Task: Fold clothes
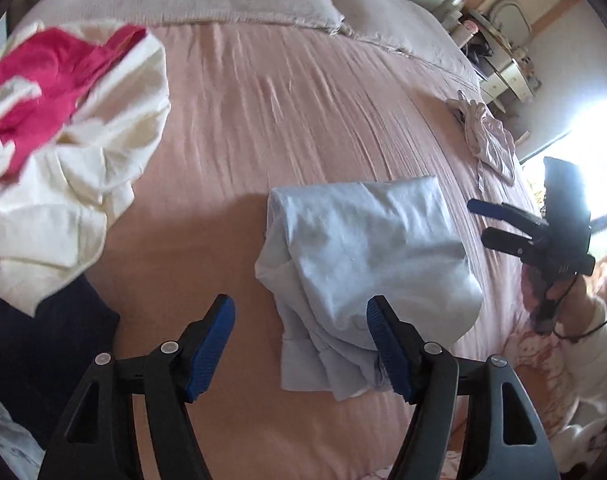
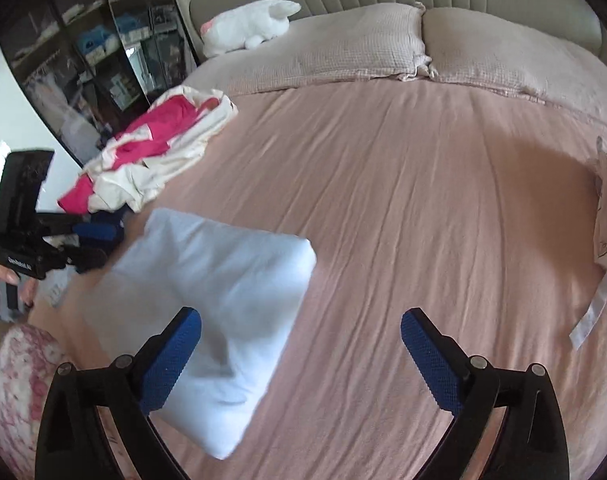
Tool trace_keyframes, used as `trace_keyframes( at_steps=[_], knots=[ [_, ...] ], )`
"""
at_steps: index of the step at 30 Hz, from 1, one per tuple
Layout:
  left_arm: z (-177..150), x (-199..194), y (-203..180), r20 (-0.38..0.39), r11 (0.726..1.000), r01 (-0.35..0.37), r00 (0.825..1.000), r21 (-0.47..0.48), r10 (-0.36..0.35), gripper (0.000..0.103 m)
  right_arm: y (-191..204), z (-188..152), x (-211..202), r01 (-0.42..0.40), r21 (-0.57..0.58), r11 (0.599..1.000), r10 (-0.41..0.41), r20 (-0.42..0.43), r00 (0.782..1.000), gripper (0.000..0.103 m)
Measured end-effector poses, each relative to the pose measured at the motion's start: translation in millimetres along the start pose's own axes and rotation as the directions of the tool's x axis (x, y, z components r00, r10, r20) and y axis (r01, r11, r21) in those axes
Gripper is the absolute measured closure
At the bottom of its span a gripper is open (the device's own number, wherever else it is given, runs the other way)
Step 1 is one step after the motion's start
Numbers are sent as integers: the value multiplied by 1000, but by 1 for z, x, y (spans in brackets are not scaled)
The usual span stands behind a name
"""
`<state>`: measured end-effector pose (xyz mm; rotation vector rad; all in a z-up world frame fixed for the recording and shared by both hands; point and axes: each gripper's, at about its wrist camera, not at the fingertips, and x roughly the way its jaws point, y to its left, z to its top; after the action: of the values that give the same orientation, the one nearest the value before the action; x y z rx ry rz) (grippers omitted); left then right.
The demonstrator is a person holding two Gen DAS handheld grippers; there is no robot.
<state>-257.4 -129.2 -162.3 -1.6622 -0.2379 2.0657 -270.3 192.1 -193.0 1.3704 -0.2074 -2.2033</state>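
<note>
Progress: judging by how it lies, the light blue garment (image 1: 363, 264) is already folded into a compact bundle, though its near end looks bunched and loose rather than flat.
Left to do: a heap of cream and pink clothes (image 1: 63, 152) sits unfolded, with a dark navy piece (image 1: 43, 352) beside it; a pale patterned garment (image 1: 491, 140) lies apart as well. Most of the task seems to remain.
Where the blue garment is: on the pink bedspread (image 1: 263, 128), in the near half of the bed, well short of the pillows (image 2: 383, 40) at the head edge.
Where the heap is: toward the bed's left edge, with the navy piece at the near left corner.
Where the patterned garment is: at the bed's right edge.
Left tool (image 1: 301, 348): open, with nothing between its blue pads. Its right-hand pad overlaps the blue garment's bunched near end in the left wrist view; contact cannot be confirmed. Bare bedspread shows in the gap.
Right tool (image 2: 301, 356): spread wide and empty. In the right wrist view its left-hand pad overlaps the garment's near corner, with most of the bundle off to the left of the gap.
Garment relative to the tools: it lies between the two, released by both.
Likely next: leave the bundle and reach for the heap, in my judgement.
</note>
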Motion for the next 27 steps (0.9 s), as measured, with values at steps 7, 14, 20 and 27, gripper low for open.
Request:
trace_keyframes(
  at_steps=[7,14,20,27],
  knots=[
    [-9,35,14,-80,975,123,987,-186,-140,30,-15,-28,27,-105,204,973,126,-95,987,2],
    [-8,22,17,-27,937,246,965,-247,-261,26,-17,-22,25,-180,258,949,199,-50,979,2],
    [-9,4,-43,31,987,-71,997,146,67,24,34,-10,3,23,-91,996,-14,102,995,2],
    [-19,1,-8,-108,953,-288,949,95,298,22,13,-19,11,146,-115,983,-150,-28,988,2]
  ],
)
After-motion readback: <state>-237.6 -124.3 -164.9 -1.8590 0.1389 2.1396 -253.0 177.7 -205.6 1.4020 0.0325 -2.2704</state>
